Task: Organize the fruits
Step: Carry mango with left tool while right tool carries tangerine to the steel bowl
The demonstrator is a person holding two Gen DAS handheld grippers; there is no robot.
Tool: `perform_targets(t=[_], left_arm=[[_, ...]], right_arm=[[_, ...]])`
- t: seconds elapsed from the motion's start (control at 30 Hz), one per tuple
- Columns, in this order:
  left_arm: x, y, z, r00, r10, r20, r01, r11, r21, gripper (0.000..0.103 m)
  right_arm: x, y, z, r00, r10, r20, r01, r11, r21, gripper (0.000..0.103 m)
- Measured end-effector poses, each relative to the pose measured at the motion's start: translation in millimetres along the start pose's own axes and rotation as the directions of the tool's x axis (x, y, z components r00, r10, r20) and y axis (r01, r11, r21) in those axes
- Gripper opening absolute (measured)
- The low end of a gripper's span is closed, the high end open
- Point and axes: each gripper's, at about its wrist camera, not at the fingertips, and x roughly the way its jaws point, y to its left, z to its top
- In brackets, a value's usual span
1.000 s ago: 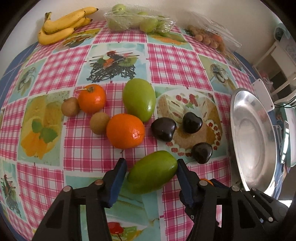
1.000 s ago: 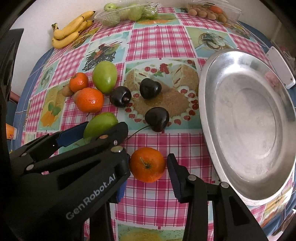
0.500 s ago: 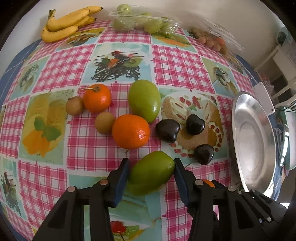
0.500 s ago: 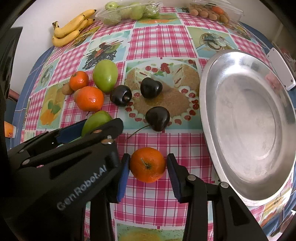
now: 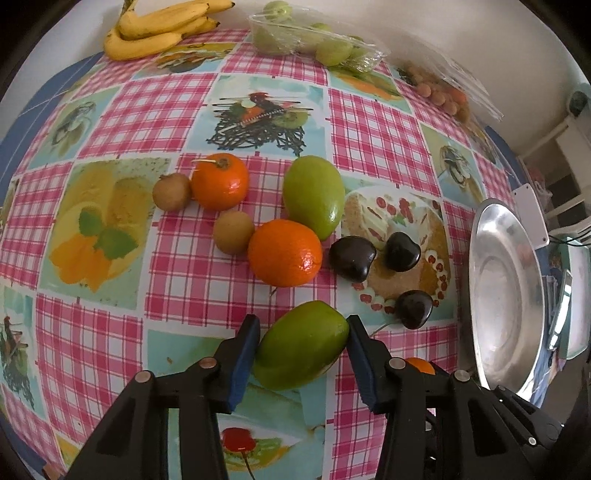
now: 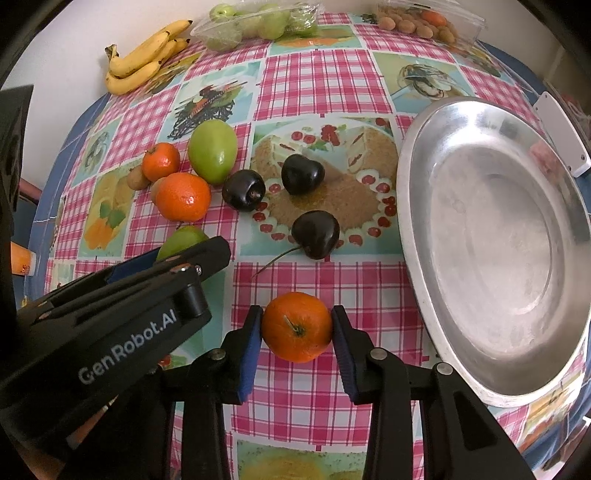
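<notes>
My left gripper [image 5: 301,349] is shut on a green mango [image 5: 301,350], its blue pads pressing both sides. My right gripper [image 6: 297,328] is shut on an orange [image 6: 297,326]. A silver tray [image 6: 436,258] lies to the right, also in the left wrist view [image 5: 476,295]. On the checked cloth lie a second green mango [image 5: 314,195], two oranges [image 5: 284,253] [image 5: 219,181], two kiwis [image 5: 233,232] [image 5: 171,191] and three dark cherries [image 5: 351,256] [image 5: 402,251] [image 5: 413,308]. The left gripper body [image 6: 110,325] fills the lower left of the right wrist view.
Bananas [image 5: 159,26] lie at the far left edge by the wall. A clear pack of green fruit [image 5: 310,38] and a clear pack of small brown fruit [image 5: 450,92] sit at the back. A white flat object [image 6: 561,133] lies beyond the tray.
Both grippers have closed: the left pads now press on the green mango and the right pads on the orange. The left wrist view has shifted slightly, showing more of the table's back.
</notes>
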Motion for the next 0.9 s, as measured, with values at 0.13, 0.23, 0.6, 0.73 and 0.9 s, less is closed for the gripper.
perform_targets(t=[0.13,0.23,0.6,0.73,0.9], left_arm=[[-8,1,1,1.0,-0.012,0.011,0.012,1.0,-0.016,0.05],[-17,2,5,0.999,-0.023,0.03,0.023,0.999,-0.026,0.05],[-49,-2,14,0.992,-0.048,0.118,0.052,0.998,-0.029,0.05],[-53,-9,16,0.99,-0.054,0.133,0.056,0.998,-0.016,0.05],[-51,-25,17,0.988,-0.06,0.141,0.058,0.998,0.022,0.05]], right_arm=[[-9,-2,2,1.0,0.018,0.023,-0.018,1.0,0.01,0.039],[-20,-2,3,0.998,0.029,0.049,-0.03,0.999,0.015,0.039],[-50,-6,3,0.991,0.044,0.125,-0.049,0.998,0.037,0.039],[-55,-14,7,0.99,0.018,0.141,-0.027,0.998,0.062,0.039],[-63,-42,10,0.985,-0.063,0.162,0.04,0.989,0.144,0.039]])
